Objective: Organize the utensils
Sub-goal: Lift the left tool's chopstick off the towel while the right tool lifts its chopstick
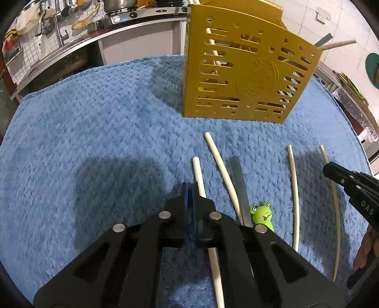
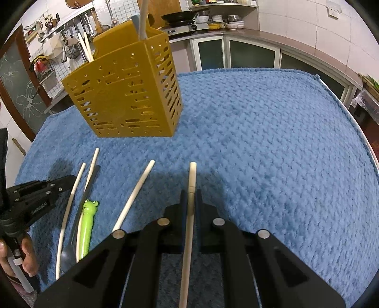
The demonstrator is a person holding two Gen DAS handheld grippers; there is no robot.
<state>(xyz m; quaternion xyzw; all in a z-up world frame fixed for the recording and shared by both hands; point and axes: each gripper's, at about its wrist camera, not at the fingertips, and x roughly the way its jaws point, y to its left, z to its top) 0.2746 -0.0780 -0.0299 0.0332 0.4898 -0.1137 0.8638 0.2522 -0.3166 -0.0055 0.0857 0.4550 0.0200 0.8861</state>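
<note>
Apparently ready for loading, each gripper, left gripper (image 1: 190, 187) and right gripper (image 2: 191, 193), clamps one chopstick (image 2: 192, 175) short of the yellow holder (image 2: 128, 94) ahead.

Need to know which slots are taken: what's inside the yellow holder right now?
In the yellow holder, two pale chopsticks stand at one end and a grey-white handle rises at the other. The slotted walls cover their lower ends and anything lying at the bottom.

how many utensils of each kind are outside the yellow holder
chopsticks: 4
spoon: 1
frog utensil: 1
total: 6
</note>
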